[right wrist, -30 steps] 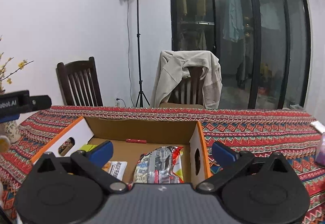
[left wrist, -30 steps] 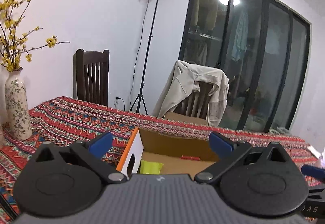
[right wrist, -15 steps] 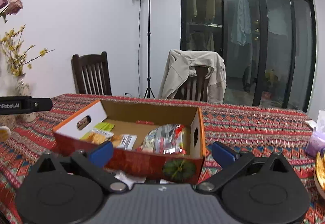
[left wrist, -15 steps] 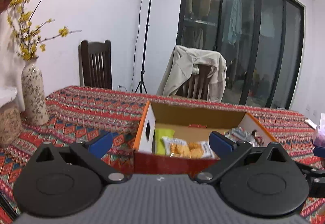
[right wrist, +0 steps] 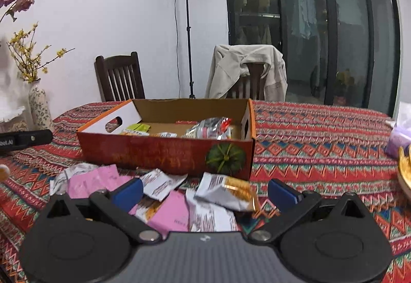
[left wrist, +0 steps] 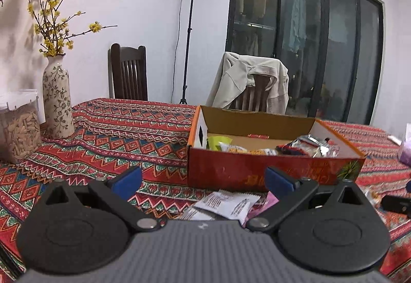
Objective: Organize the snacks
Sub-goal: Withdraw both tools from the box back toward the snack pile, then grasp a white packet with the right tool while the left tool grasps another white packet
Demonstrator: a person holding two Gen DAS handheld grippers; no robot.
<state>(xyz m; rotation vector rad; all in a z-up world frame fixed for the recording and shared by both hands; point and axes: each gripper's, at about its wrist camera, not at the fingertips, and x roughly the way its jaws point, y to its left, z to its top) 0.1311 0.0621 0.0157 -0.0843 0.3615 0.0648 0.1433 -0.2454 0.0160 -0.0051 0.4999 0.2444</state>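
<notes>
Left wrist view: pulled back and dropped low since a second ago, from peering down into the cardboard box [left wrist: 269,172] to sitting in front of its red wall. Looks like a retreat after a drop-off, ready for another pick. Left gripper [left wrist: 203,181] spread wide, blue pads empty, touching nothing. White packet [left wrist: 226,206] just ahead on the patterned tablecloth [left wrist: 115,139]; several snacks already inside the box.

Right wrist view: same backing away, box [right wrist: 167,152] now farther off, loose pile newly in sight. Right gripper [right wrist: 204,193] also wide open, holding nothing. Pink packets [right wrist: 169,213], a gold-and-silver pouch [right wrist: 226,193] and white wrappers [right wrist: 161,182] lying between the fingers and the box, waiting to go in.
</notes>
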